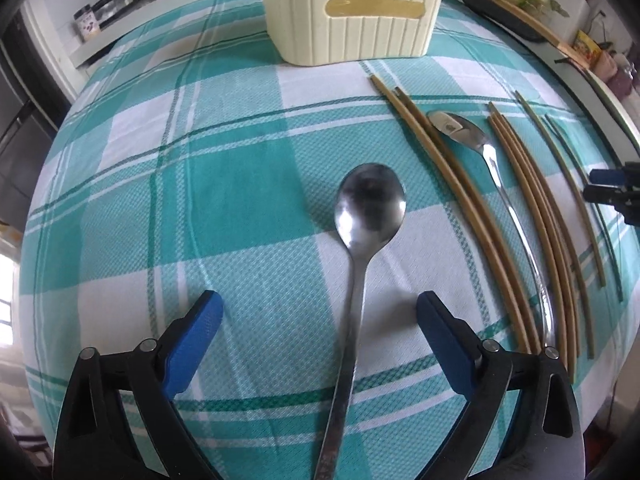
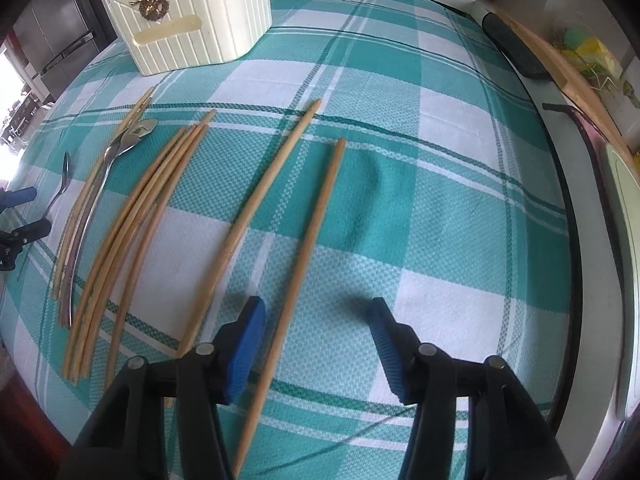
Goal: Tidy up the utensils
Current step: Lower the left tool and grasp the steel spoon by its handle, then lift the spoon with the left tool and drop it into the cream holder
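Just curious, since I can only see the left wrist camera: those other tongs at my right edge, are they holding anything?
Observer: No. The right tongs are open, with one chopstick lying between the fingers, ungripped.
Operator: Is it centred?
Observer: No, it lies nearer the left finger.
Operator: Anything beside it?
Observer: A second chopstick runs just outside that finger.

Left gripper (image 1: 319, 312), right gripper (image 2: 318, 316): black arms, ribbed blue jaws, silver pins

Spoon (image 1: 370, 204) glossy metal; chopsticks (image 2: 316, 248) matt wood; tablecloth (image 1: 200, 184) woven cloth; holder (image 1: 352, 12) ribbed plastic.
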The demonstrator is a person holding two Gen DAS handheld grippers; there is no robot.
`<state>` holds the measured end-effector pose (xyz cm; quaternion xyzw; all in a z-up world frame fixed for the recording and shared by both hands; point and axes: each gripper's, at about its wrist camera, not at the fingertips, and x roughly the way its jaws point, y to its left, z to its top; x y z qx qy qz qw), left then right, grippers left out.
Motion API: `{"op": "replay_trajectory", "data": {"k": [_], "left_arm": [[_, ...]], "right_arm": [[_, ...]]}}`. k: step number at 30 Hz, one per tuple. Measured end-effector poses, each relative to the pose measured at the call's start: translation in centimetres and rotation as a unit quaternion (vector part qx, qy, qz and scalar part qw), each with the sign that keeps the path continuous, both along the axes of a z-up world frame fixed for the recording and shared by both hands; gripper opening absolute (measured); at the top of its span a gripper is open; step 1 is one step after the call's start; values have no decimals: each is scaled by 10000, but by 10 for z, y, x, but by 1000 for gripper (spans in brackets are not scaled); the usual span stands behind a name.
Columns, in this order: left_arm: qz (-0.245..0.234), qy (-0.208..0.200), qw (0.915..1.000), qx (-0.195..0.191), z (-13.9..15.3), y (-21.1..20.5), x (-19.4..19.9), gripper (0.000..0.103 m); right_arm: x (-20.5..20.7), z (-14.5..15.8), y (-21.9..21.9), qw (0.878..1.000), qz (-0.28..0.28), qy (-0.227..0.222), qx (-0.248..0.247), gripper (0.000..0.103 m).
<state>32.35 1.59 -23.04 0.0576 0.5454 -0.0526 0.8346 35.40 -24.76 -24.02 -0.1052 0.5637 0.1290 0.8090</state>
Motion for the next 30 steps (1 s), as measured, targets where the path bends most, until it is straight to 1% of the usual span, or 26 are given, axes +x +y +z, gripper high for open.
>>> {"op": "replay_trajectory", "data": {"k": [1, 2, 3, 5, 6, 7, 8, 9, 11, 13, 15, 17, 22, 27, 30], "left_arm": [[-44, -12, 10000, -16, 1, -4, 6, 88], [-77, -24, 10000, -40, 3, -7, 12, 82], [-107, -32, 9999, -79, 5, -8, 18, 77], [-110, -82, 9999, -96, 7, -9, 30, 57], [-135, -112, 9997, -146, 8, -10, 36, 49], [-148, -137, 9997, -164, 9, -9, 40, 36], [-149, -103, 9995, -252, 9, -8, 44, 36], [-141, -95, 9990, -413, 10, -5, 48, 36], [-76, -120, 9978, -642, 17, 3, 52, 35], [-36, -382, 9967, -721, 35, 10, 47, 35], [7, -667, 9942, -840, 57, 18, 39, 35], [51, -920, 9912, -954, 79, 25, 28, 35], [6, -1519, 9806, -1242, 130, 35, 0, 35], [-100, -1868, 9705, -1522, 162, 40, -18, 34], [-190, -1992, 9653, -1679, 178, 41, -17, 34]], "right_arm": [[7, 1, 1, 10000, 3, -10, 31, 46], [15, 2, 1, 9999, -8, -21, 113, 41], [23, 3, 0, 9997, -44, -15, 227, 37], [42, 4, -2, 9990, -179, -22, 413, 29], [53, 4, -2, 9986, -260, 2, 462, 24], [62, 6, -4, 9979, -350, -45, 541, 14], [72, 5, -4, 9971, -418, 35, 637, 8], [79, 5, -6, 9958, -509, 50, 765, 6], [86, 8, -8, 9936, -710, 35, 881, 6], [83, 21, -10, 9911, -778, -93, 1074, 6], [69, 41, -7, 9894, -691, -387, 1216, 6], [50, 68, -1, 9877, -526, -734, 1278, 6], [1, 128, 4, 9776, -276, -1420, 1530, 6], [-38, 169, 9, 9656, -184, -1959, 1698, 6], [-47, 190, 17, 9573, -132, -2304, 1742, 6]]}}
